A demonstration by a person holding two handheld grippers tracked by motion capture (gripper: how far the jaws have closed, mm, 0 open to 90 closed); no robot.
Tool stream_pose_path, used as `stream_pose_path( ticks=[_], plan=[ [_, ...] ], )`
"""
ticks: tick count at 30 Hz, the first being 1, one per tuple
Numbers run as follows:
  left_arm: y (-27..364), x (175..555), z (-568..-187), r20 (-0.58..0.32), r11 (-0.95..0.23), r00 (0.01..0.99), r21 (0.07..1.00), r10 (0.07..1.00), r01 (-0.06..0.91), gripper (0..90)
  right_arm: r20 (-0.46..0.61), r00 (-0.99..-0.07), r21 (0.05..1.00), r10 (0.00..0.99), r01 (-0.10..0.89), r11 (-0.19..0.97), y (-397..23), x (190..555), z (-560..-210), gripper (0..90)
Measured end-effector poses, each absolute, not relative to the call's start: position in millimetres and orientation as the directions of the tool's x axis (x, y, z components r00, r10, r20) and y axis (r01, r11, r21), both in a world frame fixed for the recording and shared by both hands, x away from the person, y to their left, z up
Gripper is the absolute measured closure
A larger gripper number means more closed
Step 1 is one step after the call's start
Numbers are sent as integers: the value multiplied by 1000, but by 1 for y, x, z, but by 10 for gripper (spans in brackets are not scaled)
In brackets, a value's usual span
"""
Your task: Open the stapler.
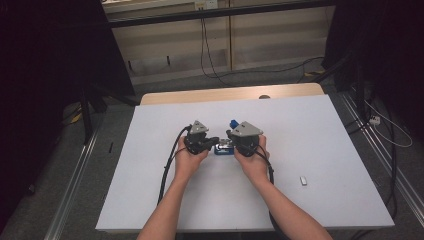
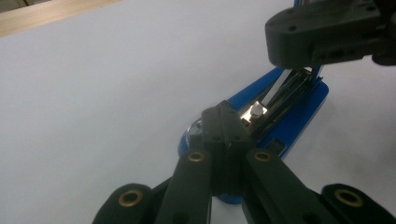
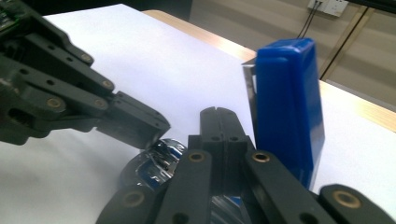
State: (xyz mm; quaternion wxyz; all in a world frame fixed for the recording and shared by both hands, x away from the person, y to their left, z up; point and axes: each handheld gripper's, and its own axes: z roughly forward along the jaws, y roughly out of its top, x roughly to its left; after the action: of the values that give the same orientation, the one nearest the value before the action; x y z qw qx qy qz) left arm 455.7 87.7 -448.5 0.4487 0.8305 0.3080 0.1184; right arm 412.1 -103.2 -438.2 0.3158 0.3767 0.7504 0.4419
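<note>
Both your grippers' jaws are closed at the open stapler (image 2: 299,116): it's stiff, hinged and springy, so steady the blue base beneath your fingertips.

White-topped table (image 1: 165,200), wood far edge; blue stapler (image 1: 223,148) mid-table, small white object (image 1: 303,180) right.
</note>
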Motion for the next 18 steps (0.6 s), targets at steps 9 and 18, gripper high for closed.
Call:
stream_pose_path(
  ticks=[9,18],
  plan=[
    [87,455,-448,-72,-419,785,813,616,404,900,-161,-473,904,867,283,322,-113,410,-435,900],
    [87,456,-447,-66,-429,785,807,616,405,900,-167,-455,897,875,299,326,-124,409,-433,900]
  ],
)
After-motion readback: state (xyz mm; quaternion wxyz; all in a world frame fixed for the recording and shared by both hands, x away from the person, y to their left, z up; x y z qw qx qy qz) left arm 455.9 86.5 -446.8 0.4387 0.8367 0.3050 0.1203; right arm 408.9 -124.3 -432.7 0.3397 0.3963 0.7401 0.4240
